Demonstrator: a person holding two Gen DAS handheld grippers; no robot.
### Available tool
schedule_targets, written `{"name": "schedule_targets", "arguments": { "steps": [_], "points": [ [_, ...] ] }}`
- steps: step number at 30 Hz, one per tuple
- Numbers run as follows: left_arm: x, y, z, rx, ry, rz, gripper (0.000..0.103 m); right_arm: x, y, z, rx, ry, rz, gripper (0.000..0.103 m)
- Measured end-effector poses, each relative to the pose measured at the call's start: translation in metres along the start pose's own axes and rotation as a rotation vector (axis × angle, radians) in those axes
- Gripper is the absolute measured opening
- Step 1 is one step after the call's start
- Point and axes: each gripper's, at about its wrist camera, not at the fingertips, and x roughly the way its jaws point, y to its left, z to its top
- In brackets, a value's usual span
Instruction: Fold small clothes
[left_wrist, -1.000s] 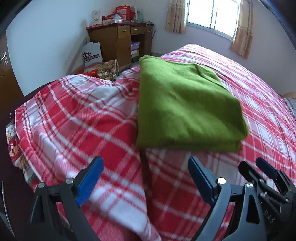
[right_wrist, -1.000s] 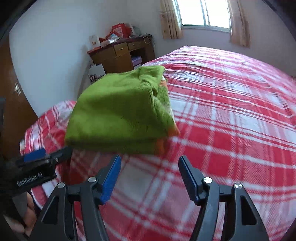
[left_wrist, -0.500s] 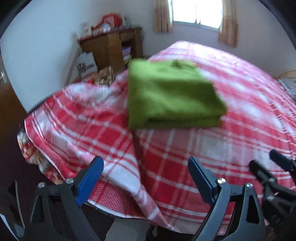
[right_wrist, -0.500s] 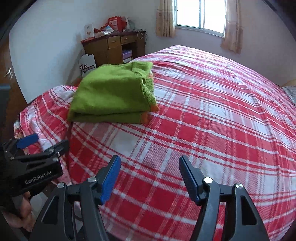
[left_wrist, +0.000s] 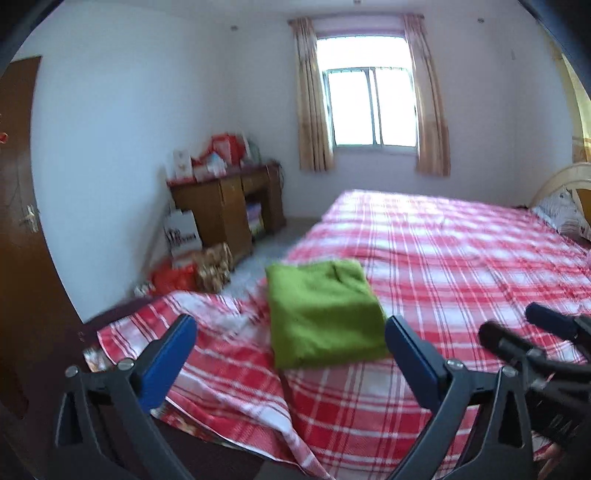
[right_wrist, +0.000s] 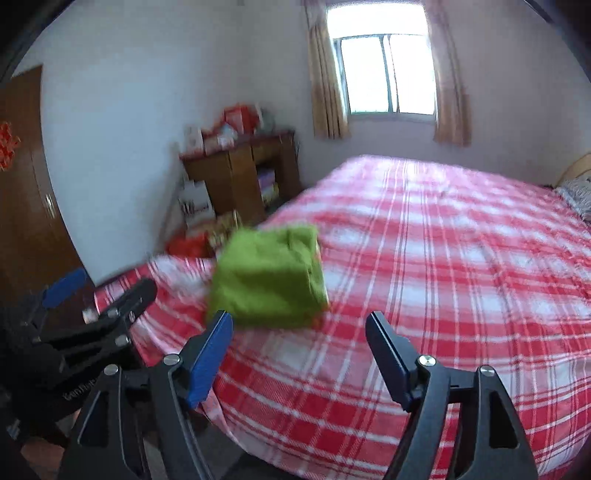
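Observation:
A green garment (left_wrist: 323, 314) lies folded in a neat rectangle on the near left corner of the red plaid bed (left_wrist: 461, 266). It also shows in the right wrist view (right_wrist: 267, 280), with an orange edge at its lower right. My left gripper (left_wrist: 288, 350) is open and empty, held back from the garment above the bed's near edge. My right gripper (right_wrist: 299, 350) is open and empty, also short of the garment. Each gripper shows in the other's view: the right one (left_wrist: 532, 339) and the left one (right_wrist: 99, 295).
A wooden desk (left_wrist: 229, 206) with boxes on top stands at the far left wall. Bags and a white box (left_wrist: 183, 236) sit on the floor beside it. A brown door (left_wrist: 22, 221) is at the left. A window (left_wrist: 371, 107) is at the back. A pillow (left_wrist: 561, 214) lies at the far right.
Both grippers have pulled back and up from the folded green garment, which now looks smaller and farther. The garment stays in place on the bed. Both stay open.

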Motion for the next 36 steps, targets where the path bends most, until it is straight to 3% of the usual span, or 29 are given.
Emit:
{"name": "schedule_targets", "arguments": {
  "steps": [4,7,10,12,36],
  "points": [
    [-0.015,0.007,0.010,-0.014,-0.058,0.065,0.103,-0.029,0.014,0.014,-0.026,-0.146,-0.029,0.078],
    [-0.021,0.011,0.011,-0.032,-0.082,0.070,0.103,-0.048,0.022,0.013,-0.035,-0.252,-0.059,0.079],
    [-0.027,0.013,0.013,-0.044,-0.113,0.071,0.103,-0.056,0.026,0.007,-0.030,-0.317,-0.088,0.096],
    [-0.032,0.013,0.013,-0.048,-0.138,0.072,0.103,-0.059,0.026,0.004,-0.015,-0.341,-0.084,0.096],
    [-0.037,0.004,0.012,-0.020,-0.153,0.093,0.103,-0.052,0.007,-0.001,0.051,-0.320,-0.114,0.096]
  ]
}}
